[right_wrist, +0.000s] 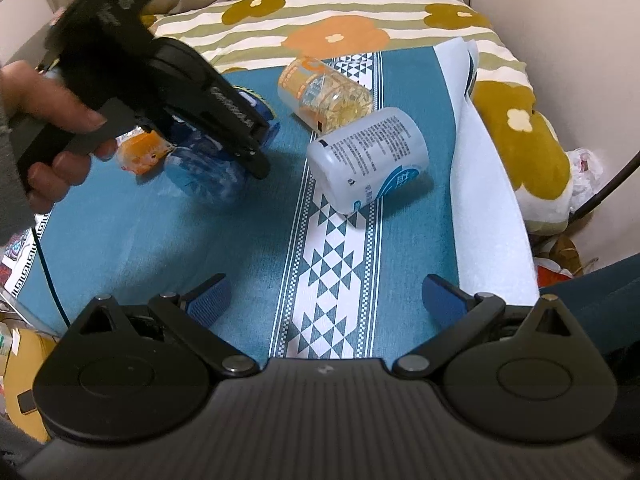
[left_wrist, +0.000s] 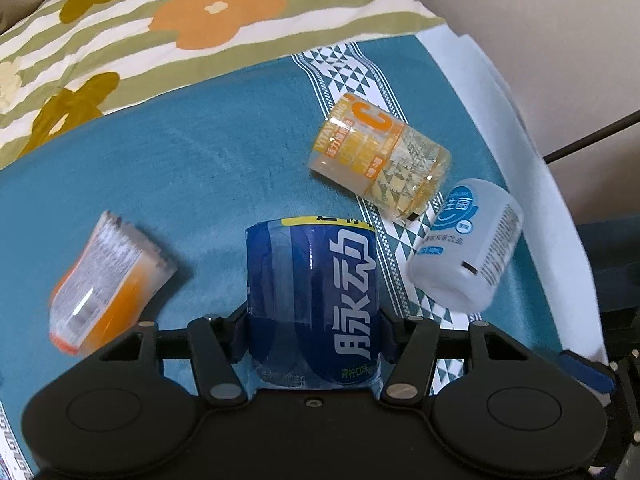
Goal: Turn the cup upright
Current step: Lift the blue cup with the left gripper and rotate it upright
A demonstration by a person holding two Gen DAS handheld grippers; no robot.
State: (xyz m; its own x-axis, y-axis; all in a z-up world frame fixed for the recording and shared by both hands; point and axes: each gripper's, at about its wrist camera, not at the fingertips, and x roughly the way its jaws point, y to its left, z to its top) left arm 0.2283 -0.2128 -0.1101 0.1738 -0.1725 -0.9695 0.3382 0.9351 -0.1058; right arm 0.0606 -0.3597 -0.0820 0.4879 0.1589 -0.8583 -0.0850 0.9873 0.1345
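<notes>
My left gripper (left_wrist: 314,330) is shut on a blue cup (left_wrist: 314,292) cut from a drink bottle, holding it on its side just above the teal cloth; it also shows in the right wrist view (right_wrist: 208,172) under the left gripper (right_wrist: 256,148). A yellow clear cup (left_wrist: 380,156) lies on its side at the back right. A white cup (left_wrist: 468,248) lies on its side beside it. An orange cup (left_wrist: 104,280) lies on its side at the left. My right gripper (right_wrist: 326,300) is open and empty, low over the patterned stripe, nearer than the white cup (right_wrist: 368,160).
The teal cloth (left_wrist: 180,168) with a white triangle-patterned stripe (right_wrist: 324,280) covers the surface. A floral striped blanket (left_wrist: 180,12) lies behind it. White fabric (right_wrist: 488,200) runs along the right edge. A wall stands at the right, with clutter on the floor below.
</notes>
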